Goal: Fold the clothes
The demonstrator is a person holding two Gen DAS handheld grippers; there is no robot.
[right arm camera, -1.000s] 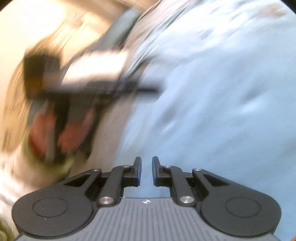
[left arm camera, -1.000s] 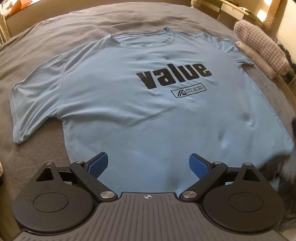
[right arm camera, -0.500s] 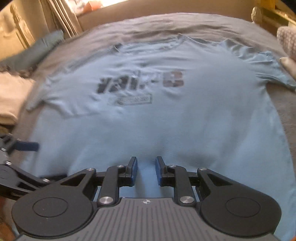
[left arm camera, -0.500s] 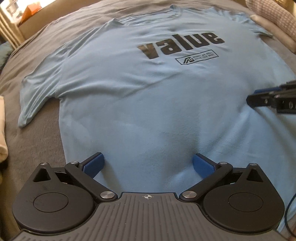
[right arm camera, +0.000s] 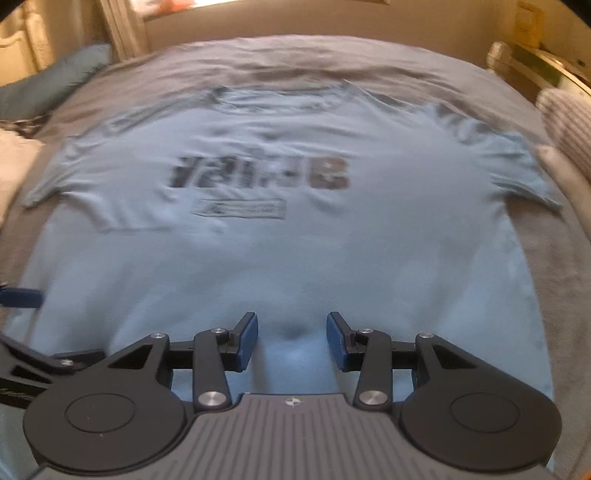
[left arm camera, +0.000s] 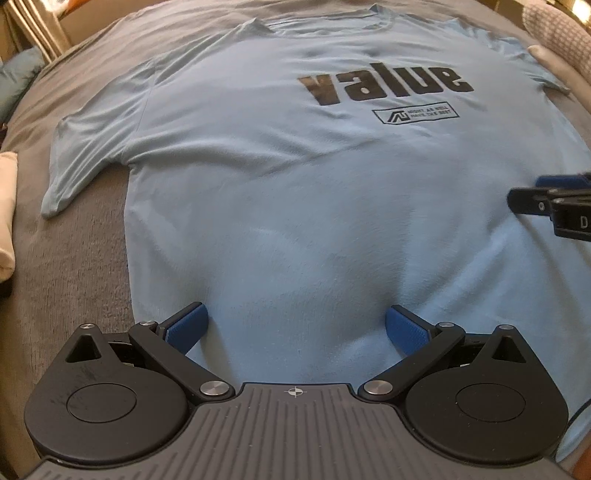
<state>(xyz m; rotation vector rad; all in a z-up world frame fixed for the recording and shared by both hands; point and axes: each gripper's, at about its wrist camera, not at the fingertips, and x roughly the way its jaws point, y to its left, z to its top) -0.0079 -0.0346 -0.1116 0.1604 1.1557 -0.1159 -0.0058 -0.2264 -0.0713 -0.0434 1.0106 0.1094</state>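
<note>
Grey bed cover (left arm camera: 74, 258) fills the surface under your two grippers, running back to the far edge in both wrist views.

Light blue T-shirt (left arm camera: 295, 206) lies flat on it, front up, neck toward the far side, hem toward you. Both short sleeves are spread out to the sides. The fabric shows shallow wrinkles across the lower body. Black print "value" (left arm camera: 388, 83) sits on the chest, with a small boxed logo (left arm camera: 415, 116) just below it. In the right wrist view the print is blurred.

At the right edge of the bed: a knitted grey cushion (left arm camera: 557, 33). At the left edge: a cream folded cloth (left arm camera: 7, 214).

Your left gripper (left arm camera: 295, 328) points down at the hem area, left of centre. Its blue pads (left arm camera: 186, 326) are spread as wide as they go, shirt fabric lying between them, not pinched.

Your right gripper (right arm camera: 291, 339) points down at the hem further right. Its jaws are opening, about half spread, with a small pucker of fabric between them, pads not pressing on it.
</note>
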